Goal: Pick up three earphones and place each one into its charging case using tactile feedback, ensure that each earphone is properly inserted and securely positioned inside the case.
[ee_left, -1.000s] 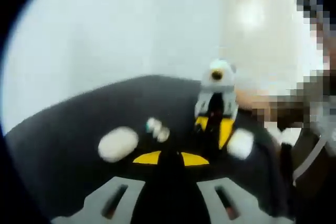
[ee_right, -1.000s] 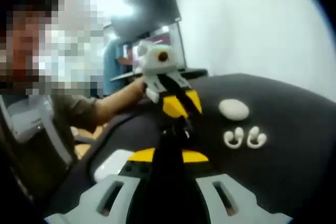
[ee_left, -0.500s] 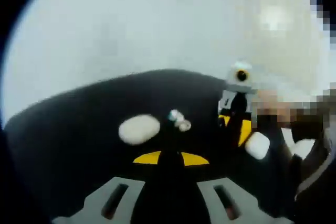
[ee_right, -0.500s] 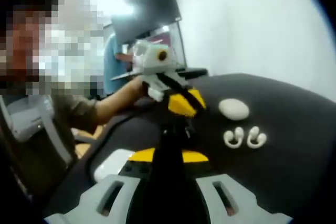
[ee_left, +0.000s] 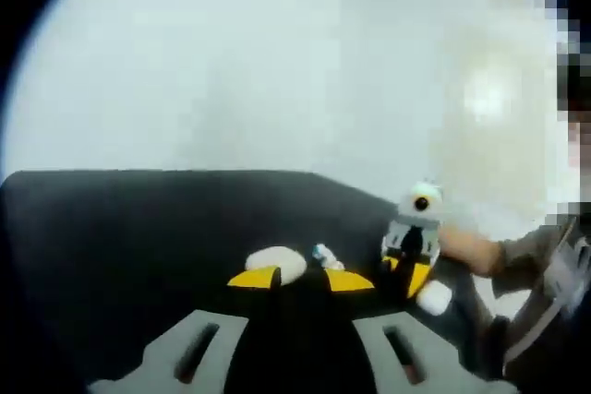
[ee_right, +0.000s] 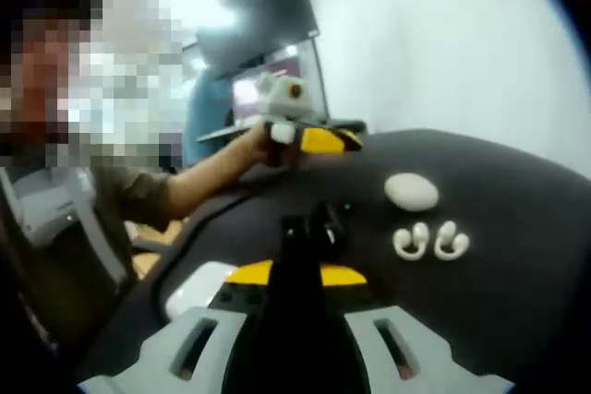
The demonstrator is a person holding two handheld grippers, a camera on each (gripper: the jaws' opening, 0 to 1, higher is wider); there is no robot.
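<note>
Step judged: approach, nothing picked yet. Two earphones (ee_right: 431, 241) on black table (ee_right: 517, 219), just beside oval case (ee_right: 411, 191). Right gripper (ee_right: 295, 274) jaws narrow, nothing visibly held. Left gripper (ee_right: 309, 138) beyond case, state unclear. Next: reach toward earphones.

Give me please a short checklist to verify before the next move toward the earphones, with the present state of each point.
1. Earphones located: ok. Two white earphones lie side by side on the black table.
2. Oval white case within sight: ok, it sits just beyond the earphones, lid shut.
3. Second white case accounted for: ok, beside the right gripper.
4. Right gripper free: cannot tell; jaws look together, with a small dark object at the tips.
5. Left gripper out of the path: ok, it is held raised over the table's far edge.
6. Third earphone found: cannot tell.
</note>
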